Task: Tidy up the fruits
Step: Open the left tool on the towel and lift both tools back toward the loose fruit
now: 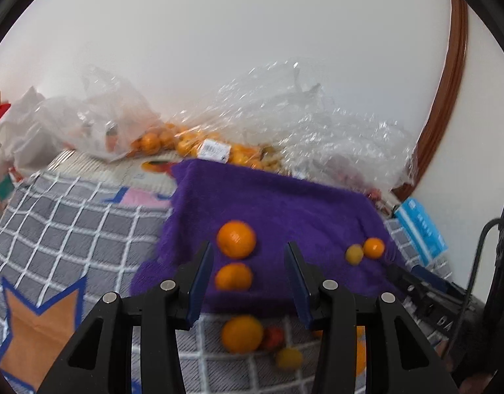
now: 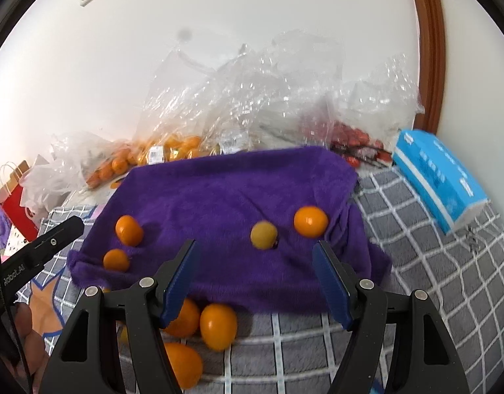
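White wall stands behind everything, with crumpled clear plastic bags point(image 1: 284, 115) of small oranges heaped along it. In front of the bags lies a fuzzy purple towel point(image 1: 278, 203) on a grey blanket with a white grid point(image 1: 71, 229); whether a bed or a worktop is below, the frames do not tell.

Four fruits rest on the towel in two pairs: a large round orange point(image 1: 236, 239) with a smaller orange point(image 1: 233, 276) just below it, and, well apart to the right, a pale yellow-green fruit point(image 2: 263, 235) beside a bright small orange point(image 2: 310, 221). More oranges point(image 2: 218, 325) lie loose on the blanket at the towel's near edge.

The left gripper point(image 1: 248, 275) hangs above the first pair, pointing down at a slant, its blue-padded jaws apart with nothing held; the smaller orange appears between them but is not touched. The right gripper point(image 2: 255, 275) also slants down, jaws wide apart and empty, aimed just below the second pair.

The step is probably a pick of a loose fruit for sorting onto the towel. To do it well, each gripper should come down with the fruit centred between the pads and close gently, because round fruit rolls easily on soft cloth. A neighbour fruit touching the chosen one may be pushed away.
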`<action>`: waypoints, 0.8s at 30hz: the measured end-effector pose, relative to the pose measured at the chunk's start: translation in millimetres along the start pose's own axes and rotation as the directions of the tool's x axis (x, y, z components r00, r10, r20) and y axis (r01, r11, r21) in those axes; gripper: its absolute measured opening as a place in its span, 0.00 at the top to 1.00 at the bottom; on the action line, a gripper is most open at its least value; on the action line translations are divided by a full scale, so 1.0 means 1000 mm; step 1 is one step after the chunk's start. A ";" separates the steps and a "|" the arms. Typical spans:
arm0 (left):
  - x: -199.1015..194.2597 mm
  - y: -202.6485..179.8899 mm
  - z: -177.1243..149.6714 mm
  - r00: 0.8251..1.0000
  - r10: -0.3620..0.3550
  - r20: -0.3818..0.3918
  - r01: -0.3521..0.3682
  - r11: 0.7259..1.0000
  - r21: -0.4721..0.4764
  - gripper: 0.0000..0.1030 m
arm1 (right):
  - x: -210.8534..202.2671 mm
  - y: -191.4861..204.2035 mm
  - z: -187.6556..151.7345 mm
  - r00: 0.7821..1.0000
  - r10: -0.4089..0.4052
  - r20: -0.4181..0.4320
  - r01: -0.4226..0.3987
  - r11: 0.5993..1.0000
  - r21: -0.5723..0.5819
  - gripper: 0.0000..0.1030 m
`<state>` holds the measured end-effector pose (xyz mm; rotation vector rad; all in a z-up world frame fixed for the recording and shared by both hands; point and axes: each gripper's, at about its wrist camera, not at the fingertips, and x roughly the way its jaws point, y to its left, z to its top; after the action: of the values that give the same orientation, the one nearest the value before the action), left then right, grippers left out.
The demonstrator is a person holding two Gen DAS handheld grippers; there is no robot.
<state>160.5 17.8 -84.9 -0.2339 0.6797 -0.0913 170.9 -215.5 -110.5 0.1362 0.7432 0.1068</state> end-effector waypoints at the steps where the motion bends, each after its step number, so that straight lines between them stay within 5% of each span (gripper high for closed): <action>1: -0.001 0.005 -0.005 1.000 0.003 -0.025 -0.003 1.000 -0.006 0.59 | 0.000 -0.001 -0.003 1.000 0.010 -0.010 -0.010 1.000 0.010 0.32; 12: -0.007 0.031 -0.044 0.993 0.035 -0.114 -0.037 0.999 -0.013 0.59 | -0.016 0.006 -0.034 0.999 0.020 -0.035 -0.020 1.000 0.019 0.43; 18: -0.017 0.033 -0.055 0.997 0.015 -0.074 -0.015 1.000 -0.001 0.59 | -0.011 0.021 -0.048 0.997 0.019 -0.074 -0.022 0.999 -0.033 0.59; 24: -0.018 0.040 -0.056 0.998 -0.008 -0.066 0.005 0.999 -0.042 0.59 | -0.016 0.023 -0.061 0.987 0.125 -0.098 -0.125 0.992 0.008 0.63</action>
<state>111.9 49.5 -125.8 -0.2740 0.7469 -0.0914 116.6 -189.6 -140.4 0.1800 0.8334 0.2340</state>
